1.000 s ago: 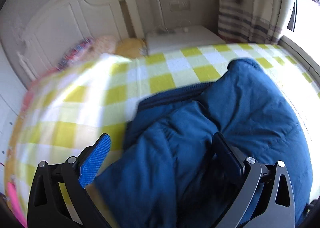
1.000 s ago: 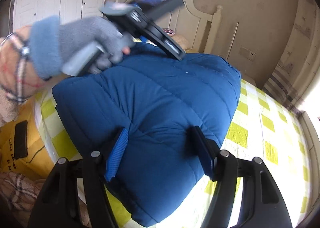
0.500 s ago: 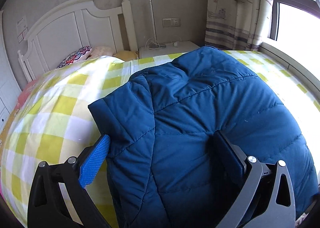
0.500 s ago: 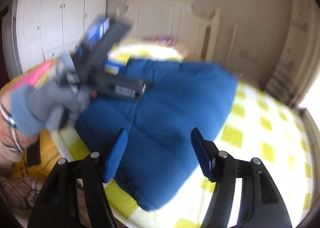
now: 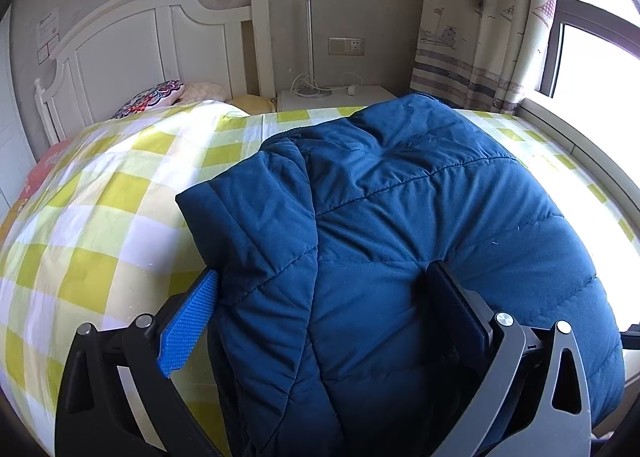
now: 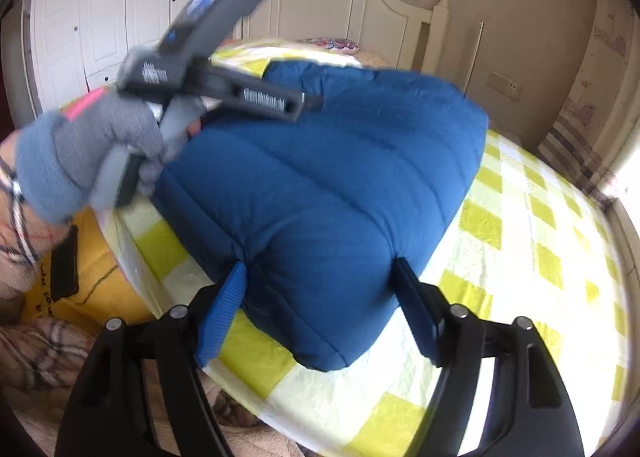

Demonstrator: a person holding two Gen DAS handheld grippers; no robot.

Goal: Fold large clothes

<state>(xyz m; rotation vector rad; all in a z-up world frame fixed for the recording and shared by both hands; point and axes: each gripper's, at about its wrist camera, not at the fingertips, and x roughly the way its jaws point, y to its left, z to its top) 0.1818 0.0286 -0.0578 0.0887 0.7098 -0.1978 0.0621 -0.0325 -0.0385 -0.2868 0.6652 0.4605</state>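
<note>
The folded jacket [image 5: 420, 225] lies on the bed [image 5: 100, 217], near its foot edge. Behind the jacket, at the head of the bed, pillows [image 5: 152, 99] rest against the headboard [image 5: 132, 45]. A nightstand [image 5: 332, 97] stands right of the headboard; a curtain [image 5: 480, 25] and window [image 5: 592, 37] are further right. In the right wrist view, a wardrobe [image 6: 100, 9] stands left of the headboard, and the left hand-held gripper [image 6: 224, 57] sits above the jacket's left side
</note>
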